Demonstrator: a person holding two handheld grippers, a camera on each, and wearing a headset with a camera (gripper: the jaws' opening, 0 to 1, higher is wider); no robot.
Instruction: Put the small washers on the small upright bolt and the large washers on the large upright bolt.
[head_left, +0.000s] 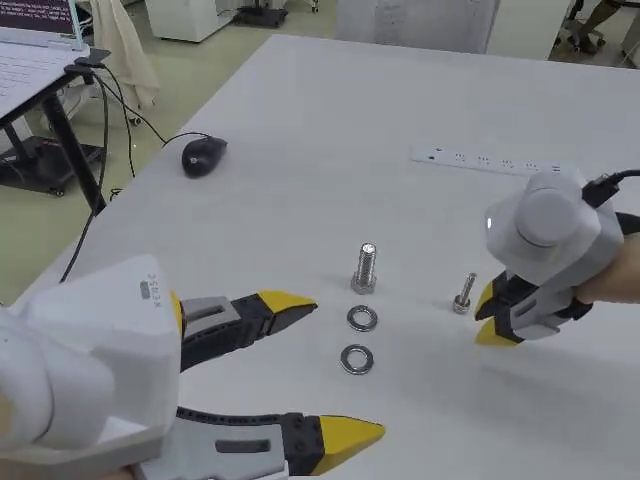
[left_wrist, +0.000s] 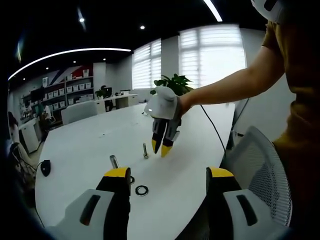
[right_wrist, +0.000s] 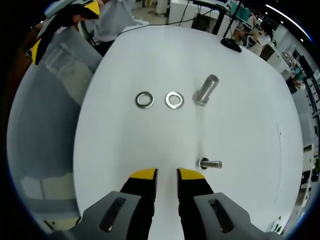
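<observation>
The head view looks forward and down from above the near edge of the white counter (head_left: 300, 120); the left gripper (head_left: 349, 368) sits close at its lower left, the right gripper (head_left: 490, 320) at mid right; the left gripper view sits low by the counter edge and faces level across it towards the windows, with the right gripper in mid frame; the right gripper view hangs near above the counter and looks steeply down; all three views share the large bolt (head_left: 366, 268), the small bolt (head_left: 464, 293), the washers (head_left: 362, 319) and the mouse (head_left: 203, 155).
</observation>
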